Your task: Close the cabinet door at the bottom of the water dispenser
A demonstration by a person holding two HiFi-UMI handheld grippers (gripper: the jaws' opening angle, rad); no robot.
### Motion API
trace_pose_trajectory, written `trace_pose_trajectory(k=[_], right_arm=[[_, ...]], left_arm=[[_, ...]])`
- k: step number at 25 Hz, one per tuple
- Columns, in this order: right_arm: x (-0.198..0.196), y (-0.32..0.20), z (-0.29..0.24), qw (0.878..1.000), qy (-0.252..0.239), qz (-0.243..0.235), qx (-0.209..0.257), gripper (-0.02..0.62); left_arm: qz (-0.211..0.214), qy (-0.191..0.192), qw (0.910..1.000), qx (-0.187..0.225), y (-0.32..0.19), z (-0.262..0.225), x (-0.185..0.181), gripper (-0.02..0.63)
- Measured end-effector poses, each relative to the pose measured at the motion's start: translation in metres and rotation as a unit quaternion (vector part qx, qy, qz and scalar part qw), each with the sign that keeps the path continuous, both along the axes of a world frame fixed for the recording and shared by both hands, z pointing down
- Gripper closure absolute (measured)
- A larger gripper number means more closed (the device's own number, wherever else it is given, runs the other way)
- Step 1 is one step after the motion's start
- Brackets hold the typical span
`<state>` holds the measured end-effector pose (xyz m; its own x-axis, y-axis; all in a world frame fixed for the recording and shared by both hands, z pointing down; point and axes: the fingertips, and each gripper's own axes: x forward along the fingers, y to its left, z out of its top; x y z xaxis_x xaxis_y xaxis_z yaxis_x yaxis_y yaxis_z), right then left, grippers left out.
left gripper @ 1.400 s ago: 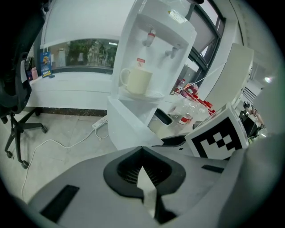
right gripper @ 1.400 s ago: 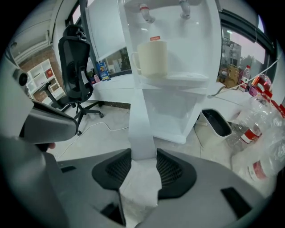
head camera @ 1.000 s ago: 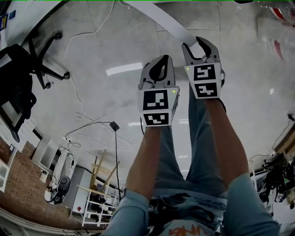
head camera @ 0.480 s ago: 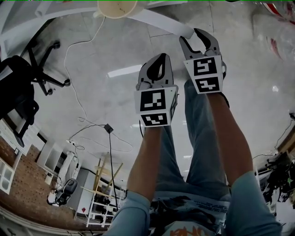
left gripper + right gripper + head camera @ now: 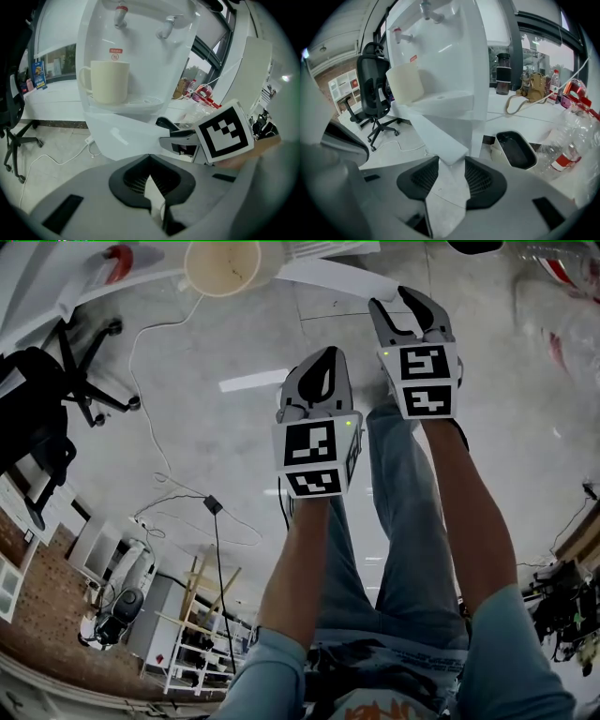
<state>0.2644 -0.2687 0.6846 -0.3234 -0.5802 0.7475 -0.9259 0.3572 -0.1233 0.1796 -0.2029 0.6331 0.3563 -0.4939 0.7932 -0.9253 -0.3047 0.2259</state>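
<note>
The white water dispenser [image 5: 140,47] has a cream cup [image 5: 110,79] on its drip tray. Below it the white cabinet door [image 5: 122,136] stands swung out towards me. In the head view the door [image 5: 337,277] is a white band at the top. My right gripper [image 5: 451,160] is open, and the door's free end [image 5: 440,140] lies in the gap at its tips; contact is unclear. My left gripper [image 5: 150,161] is shut on nothing, just short of the door. In the head view it [image 5: 323,354] trails the right gripper [image 5: 403,310].
A black office chair [image 5: 56,381] stands to the left, with a white cable [image 5: 150,381] on the tiled floor. A black bin [image 5: 515,150] and plastic bottles [image 5: 572,150] sit right of the dispenser. My legs [image 5: 394,521] are below the grippers.
Both grippers have moved forward towards the dispenser. The cup and the dispenser's front have come into the top of the head view. The right gripper now reaches the door's end.
</note>
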Motion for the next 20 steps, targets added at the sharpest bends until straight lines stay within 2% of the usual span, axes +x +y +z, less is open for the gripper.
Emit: trace_pose_trajectory(k=[10, 20], right_arm=[[0.022, -0.05, -0.002, 0.999, -0.002, -0.026, 0.024, 0.431], [0.031, -0.085, -0.002, 0.999, 0.0, -0.02, 0.039, 0.457]], left_arm=[[-0.044, 0.002, 0.999, 0.008, -0.016, -0.001, 0.009, 0.598], [-0.071, -0.004, 0.9973, 0.022, -0.017, -0.007, 0.006, 0.598]])
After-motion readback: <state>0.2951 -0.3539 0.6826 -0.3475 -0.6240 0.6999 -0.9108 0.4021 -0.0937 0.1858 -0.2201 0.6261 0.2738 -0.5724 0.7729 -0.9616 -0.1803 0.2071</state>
